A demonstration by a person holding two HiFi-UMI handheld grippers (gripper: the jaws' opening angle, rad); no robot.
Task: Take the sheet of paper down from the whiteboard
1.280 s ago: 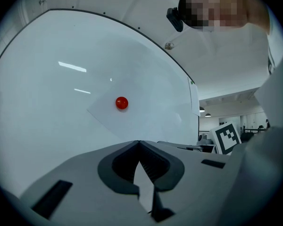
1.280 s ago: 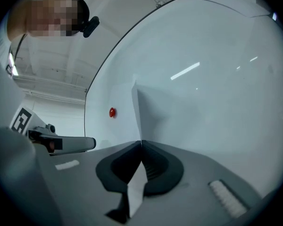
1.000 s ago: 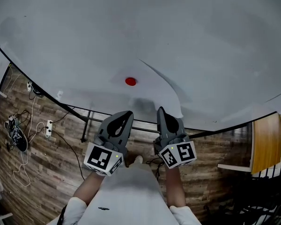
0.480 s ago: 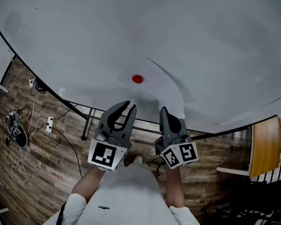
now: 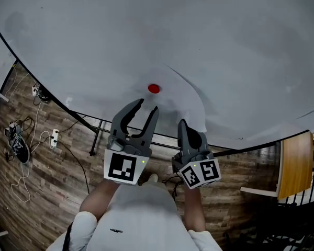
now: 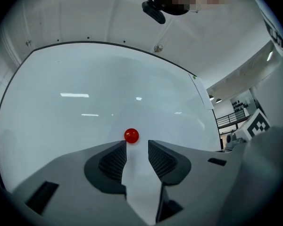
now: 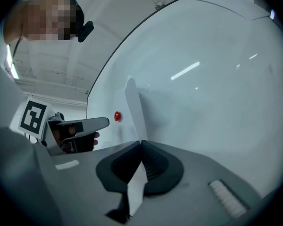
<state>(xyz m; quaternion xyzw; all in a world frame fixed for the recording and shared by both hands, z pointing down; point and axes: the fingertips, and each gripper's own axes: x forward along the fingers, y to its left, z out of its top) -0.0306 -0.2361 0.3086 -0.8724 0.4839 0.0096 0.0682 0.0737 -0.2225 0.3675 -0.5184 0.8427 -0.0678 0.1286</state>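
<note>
A white sheet of paper (image 5: 184, 102) hangs on the whiteboard (image 5: 209, 30), pinned by a round red magnet (image 5: 154, 88) near its upper left corner. My right gripper (image 5: 182, 123) is shut on the sheet's lower edge; in the right gripper view the paper (image 7: 134, 108) runs up from the closed jaws (image 7: 140, 146) and bows off the board. My left gripper (image 5: 146, 108) sits just below the magnet with its jaws opening and nothing between them. In the left gripper view the magnet (image 6: 131, 135) shows just past the fingertips (image 6: 121, 147).
Below the board lies a wood-plank floor with cables and a power strip (image 5: 54, 139) at the left. The board's dark stand bar (image 5: 97, 136) runs under its lower edge. A wooden panel (image 5: 296, 161) stands at the far right.
My left gripper has risen toward the magnet and its jaws have gone from shut to wide apart. The right gripper has stayed put on the paper.
</note>
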